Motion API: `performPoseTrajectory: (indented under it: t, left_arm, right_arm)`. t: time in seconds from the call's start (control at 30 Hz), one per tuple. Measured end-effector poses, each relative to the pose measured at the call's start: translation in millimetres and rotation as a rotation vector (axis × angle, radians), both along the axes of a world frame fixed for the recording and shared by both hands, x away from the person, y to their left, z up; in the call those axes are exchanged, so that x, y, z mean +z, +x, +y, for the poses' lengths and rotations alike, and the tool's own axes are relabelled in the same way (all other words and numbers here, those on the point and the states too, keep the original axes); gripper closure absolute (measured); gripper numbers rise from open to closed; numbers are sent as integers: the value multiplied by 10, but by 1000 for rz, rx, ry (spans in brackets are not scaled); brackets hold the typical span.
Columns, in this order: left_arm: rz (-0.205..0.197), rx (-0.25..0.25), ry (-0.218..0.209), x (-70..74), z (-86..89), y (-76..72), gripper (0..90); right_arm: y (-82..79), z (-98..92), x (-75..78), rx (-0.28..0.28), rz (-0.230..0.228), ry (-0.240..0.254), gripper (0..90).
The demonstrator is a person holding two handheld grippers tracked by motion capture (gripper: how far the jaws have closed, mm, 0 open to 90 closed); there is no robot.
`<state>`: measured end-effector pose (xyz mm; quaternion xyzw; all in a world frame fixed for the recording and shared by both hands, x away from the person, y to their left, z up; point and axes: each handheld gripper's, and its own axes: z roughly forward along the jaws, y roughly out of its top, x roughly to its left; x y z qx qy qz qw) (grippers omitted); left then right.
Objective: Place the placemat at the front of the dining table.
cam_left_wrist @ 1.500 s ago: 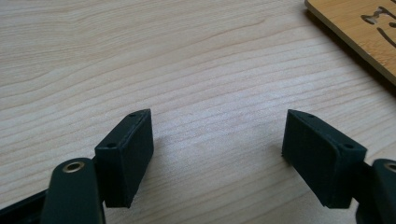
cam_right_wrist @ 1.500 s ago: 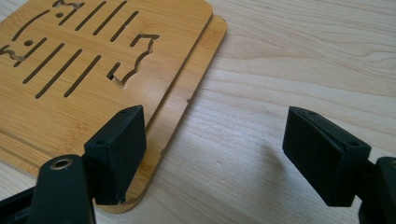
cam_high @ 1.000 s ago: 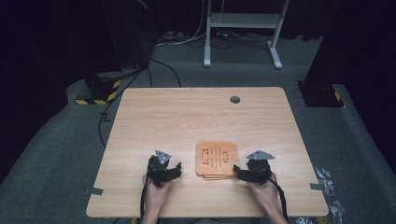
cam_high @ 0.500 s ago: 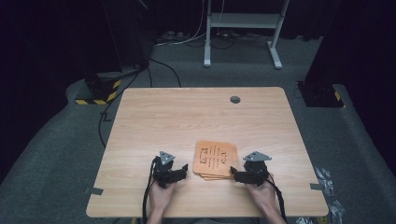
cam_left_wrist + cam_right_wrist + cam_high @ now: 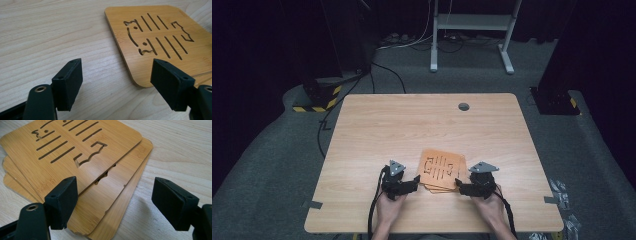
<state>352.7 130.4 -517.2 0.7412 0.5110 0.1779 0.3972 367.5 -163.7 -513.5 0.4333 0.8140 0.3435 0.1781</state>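
Observation:
A stack of thin bamboo boards with cut-out slots lies fanned near the table's front edge. In the right gripper view the boards lie offset, and the lower ones have chipped edges. My left gripper sits just left of the stack, pointing at it. Its jaws are open, with the top board's near corner ahead of them and nothing pressed. My right gripper sits at the stack's front right corner, open and low over the boards' edge, gripping nothing. In its own view my left gripper hovers just above the wood.
The wooden table has a round cable hole at the back. Grey tape marks the front left corner. Cables trail from both grippers off the front edge. A white metal frame and cables lie on the floor beyond.
My left gripper has edged right toward the stack. The boards, squared up earlier, now lie slightly turned and fanned. My right gripper has barely shifted.

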Motion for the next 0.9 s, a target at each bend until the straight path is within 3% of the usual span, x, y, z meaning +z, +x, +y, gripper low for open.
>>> performPoseTrajectory:
  t: [0.23,0.4,0.9]
  left_arm:
    - [19,31,24,-38,-28,50,271]
    - [10,47,29,-42,-17,59,277]
    - [-6,38,55,-87,-43,75,282]
  right_arm:
    - [6,-26,0,-5,-16,5,204]
    - [16,-100,2,-19,-8,20,199]
    - [40,-142,-44,-29,6,19,186]
